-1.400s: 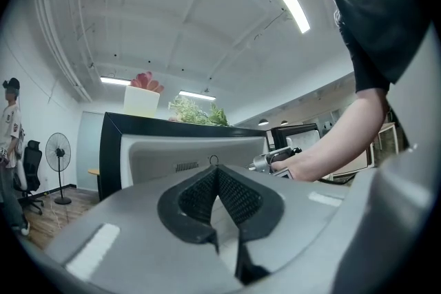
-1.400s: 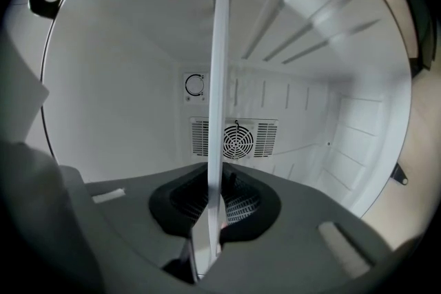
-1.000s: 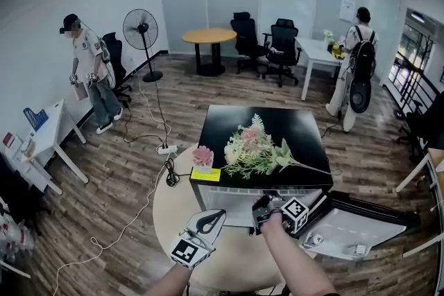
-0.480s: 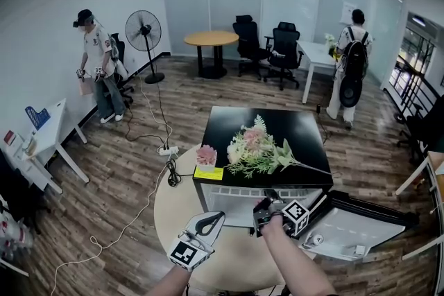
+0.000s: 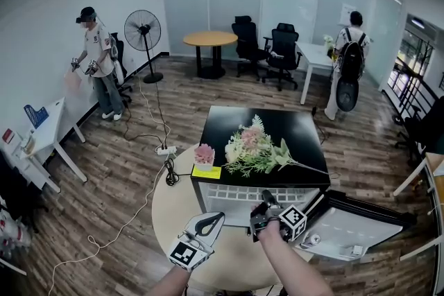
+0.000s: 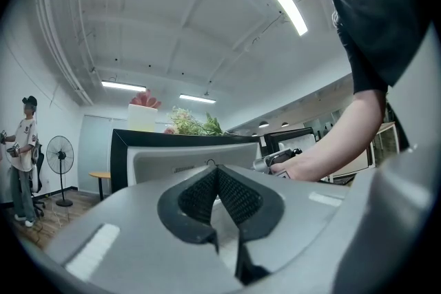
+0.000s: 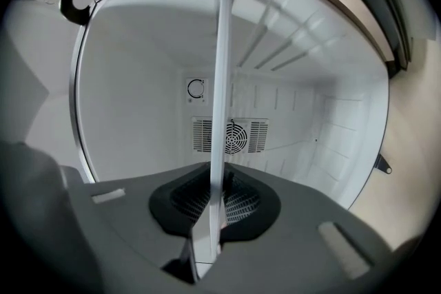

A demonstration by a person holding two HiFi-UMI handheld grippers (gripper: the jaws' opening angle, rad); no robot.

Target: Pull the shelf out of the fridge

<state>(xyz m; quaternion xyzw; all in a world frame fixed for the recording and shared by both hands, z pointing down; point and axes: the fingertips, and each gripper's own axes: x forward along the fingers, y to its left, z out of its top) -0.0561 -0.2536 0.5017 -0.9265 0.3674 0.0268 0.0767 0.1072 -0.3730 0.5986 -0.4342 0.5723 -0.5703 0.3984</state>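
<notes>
The small black fridge (image 5: 277, 123) stands on a round table with its door (image 5: 350, 227) swung open to the right. Its white shelf (image 7: 222, 72) runs as a thin edge from the cavity's top down into my right gripper (image 7: 212, 202), which is shut on the shelf's front edge. In the head view the right gripper (image 5: 262, 210) is at the fridge's open front. My left gripper (image 5: 216, 218) hangs lower left of the opening, apart from the fridge. Its jaws (image 6: 218, 174) are shut with nothing between them.
A bunch of flowers (image 5: 255, 149), a pink potted flower (image 5: 203, 156) and a yellow note (image 5: 206, 174) lie on the fridge's top. The round table (image 5: 170, 215) carries the fridge. A fan grille (image 7: 229, 136) sits on the cavity's back wall. Two people stand far off.
My right gripper has drawn slightly back toward me and left with the shelf edge in it. The left gripper has stayed put.
</notes>
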